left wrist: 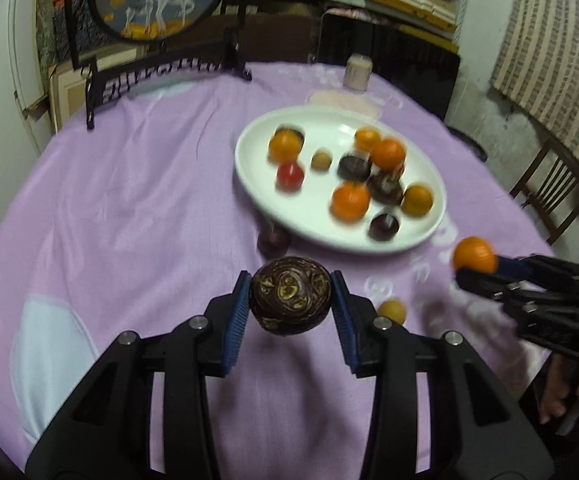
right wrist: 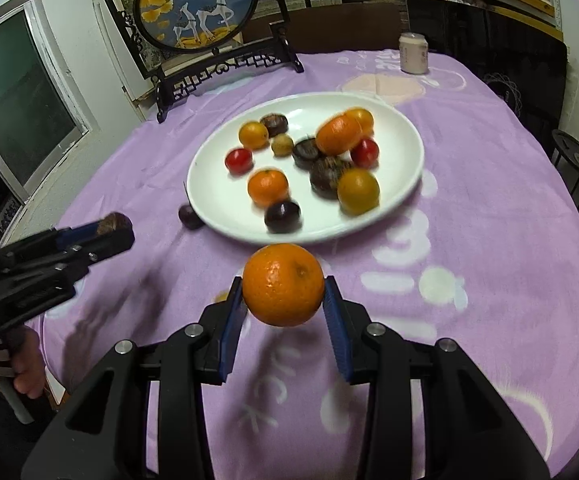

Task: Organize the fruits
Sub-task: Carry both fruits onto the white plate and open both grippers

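Left tongs (left wrist: 290, 300): clenched on a dark passion fruit (left wrist: 290, 295), low centre of the left wrist view; the blue pads press both sides of it and it hangs above the cloth. In the right wrist view these tongs (right wrist: 115, 226) enter from the left edge.
Right tongs (right wrist: 283, 292): clenched on an orange (right wrist: 283, 284), low centre of the right wrist view, clear of the cloth. In the left wrist view they (left wrist: 474, 266) come in from the right edge with the same orange (left wrist: 474, 255) at their tip.
Plate (right wrist: 217, 200): white, oval, on the counter, centre of the right wrist view, just beyond the held orange; upper right of centre in the left wrist view (left wrist: 249, 184).
Fruit on plate: several oranges, a few dark passion fruits, two red tomatoes and one small yellowish fruit, loosely scattered; some blurred.
Plum (right wrist: 190, 216): dark, on the cloth, touching or just beside the plate's near left rim; seen too in the left wrist view (left wrist: 273, 242).
Small yellow fruit (left wrist: 392, 310): on the cloth, just right of the left tongs.
Counter (right wrist: 489, 240): round, covered with a purple cloth with pale prints.
Cup (right wrist: 413, 54): pale, upright, at the far edge, upper right of the frame.
Screen (right wrist: 197, 8): round deer picture in a dark carved stand, upper left, standing at the far edge.
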Demonstrator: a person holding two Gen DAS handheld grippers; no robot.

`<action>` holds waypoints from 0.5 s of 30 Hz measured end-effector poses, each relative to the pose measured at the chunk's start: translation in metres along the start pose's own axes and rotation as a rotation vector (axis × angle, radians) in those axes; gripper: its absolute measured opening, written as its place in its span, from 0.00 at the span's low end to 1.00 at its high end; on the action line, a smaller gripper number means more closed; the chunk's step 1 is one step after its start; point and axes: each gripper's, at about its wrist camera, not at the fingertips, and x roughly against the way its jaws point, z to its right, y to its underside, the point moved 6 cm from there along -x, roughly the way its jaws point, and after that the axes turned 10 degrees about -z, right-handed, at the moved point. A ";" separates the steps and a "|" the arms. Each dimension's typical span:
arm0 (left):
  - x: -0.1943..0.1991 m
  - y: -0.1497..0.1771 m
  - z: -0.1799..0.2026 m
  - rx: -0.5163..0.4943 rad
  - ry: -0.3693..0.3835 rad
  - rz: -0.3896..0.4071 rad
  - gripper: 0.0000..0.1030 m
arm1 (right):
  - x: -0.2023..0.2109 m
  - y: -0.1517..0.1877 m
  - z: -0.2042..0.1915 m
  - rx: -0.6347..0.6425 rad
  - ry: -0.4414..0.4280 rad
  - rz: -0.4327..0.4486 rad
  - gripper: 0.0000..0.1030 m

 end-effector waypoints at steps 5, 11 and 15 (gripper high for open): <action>-0.018 -0.062 0.000 0.011 -0.045 -0.008 0.39 | -0.013 -0.048 -0.006 0.038 0.003 0.015 0.38; -0.071 -0.110 0.007 0.054 -0.023 -0.092 0.39 | -0.042 -0.073 0.003 0.047 0.056 -0.011 0.38; -0.085 -0.113 0.013 0.052 -0.004 -0.104 0.39 | -0.047 -0.073 0.009 0.042 0.059 -0.016 0.38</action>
